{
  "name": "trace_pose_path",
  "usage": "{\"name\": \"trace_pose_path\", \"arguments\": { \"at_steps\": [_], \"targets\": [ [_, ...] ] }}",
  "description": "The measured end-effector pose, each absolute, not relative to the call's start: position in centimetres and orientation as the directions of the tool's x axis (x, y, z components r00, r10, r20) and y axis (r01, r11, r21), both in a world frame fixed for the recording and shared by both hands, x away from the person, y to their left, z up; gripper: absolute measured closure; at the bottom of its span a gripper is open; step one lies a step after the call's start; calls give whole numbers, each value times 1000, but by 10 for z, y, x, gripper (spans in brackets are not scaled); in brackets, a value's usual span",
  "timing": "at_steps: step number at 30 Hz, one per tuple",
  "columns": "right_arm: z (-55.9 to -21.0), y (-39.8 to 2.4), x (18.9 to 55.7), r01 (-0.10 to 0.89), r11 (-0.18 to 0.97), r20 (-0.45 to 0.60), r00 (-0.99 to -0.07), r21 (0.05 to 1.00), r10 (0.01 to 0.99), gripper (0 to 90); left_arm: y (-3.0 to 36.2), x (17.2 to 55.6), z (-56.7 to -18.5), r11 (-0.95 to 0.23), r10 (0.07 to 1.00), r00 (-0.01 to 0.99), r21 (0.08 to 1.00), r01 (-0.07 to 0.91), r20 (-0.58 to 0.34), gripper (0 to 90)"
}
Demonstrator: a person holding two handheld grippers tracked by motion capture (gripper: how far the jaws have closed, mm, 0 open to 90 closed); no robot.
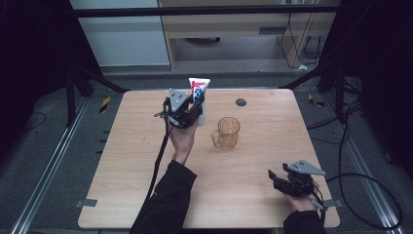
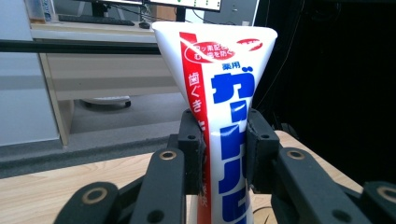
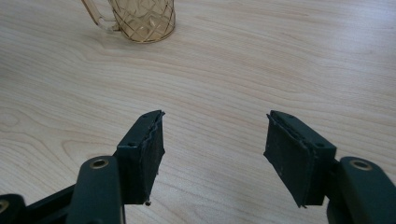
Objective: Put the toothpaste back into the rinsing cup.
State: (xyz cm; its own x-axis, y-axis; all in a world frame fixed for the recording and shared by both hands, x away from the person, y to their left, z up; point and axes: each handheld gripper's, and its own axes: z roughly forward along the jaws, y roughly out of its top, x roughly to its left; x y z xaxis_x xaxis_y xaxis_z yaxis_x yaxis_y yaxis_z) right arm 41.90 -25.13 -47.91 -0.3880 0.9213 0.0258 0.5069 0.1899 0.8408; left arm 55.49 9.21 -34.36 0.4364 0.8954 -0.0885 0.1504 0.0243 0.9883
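Clamping a toothpaste tube (image 2: 219, 116) upright above the counter (image 1: 146, 146), the left hand-held gripper (image 1: 187, 111) carried it; likely next, lowering into the amber mug (image 1: 227, 132). The right hand-held gripper (image 3: 212, 154) rested agape.

A light wooden tabletop (image 1: 253, 165) carries a small dark round disc (image 1: 240, 102) near its far edge; beyond stands a pale wooden cabinet (image 1: 234, 29).
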Motion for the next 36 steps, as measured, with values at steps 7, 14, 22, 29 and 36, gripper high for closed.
{"name": "trace_pose_path", "arguments": {
  "at_steps": [7,14,22,29,36],
  "targets": [
    [-479,-252,419,510,178,36,-381,841,924,364,78,561,-346,41,890,445,989,141,-100,709],
    [-479,-252,419,510,177,37,-382,842,923,364,60,567,-349,37,890,446,990,133,-93,708],
    [-479,-253,420,508,175,36,-379,843,925,364,45,573,-354,31,891,446,990,138,-90,708],
    [-480,-254,420,513,169,41,-373,841,927,365,30,577,-359,21,884,460,991,135,-81,707],
    [-480,-254,420,511,174,39,-378,842,925,365,23,579,-365,25,884,459,989,145,-89,706]
  ]
}}
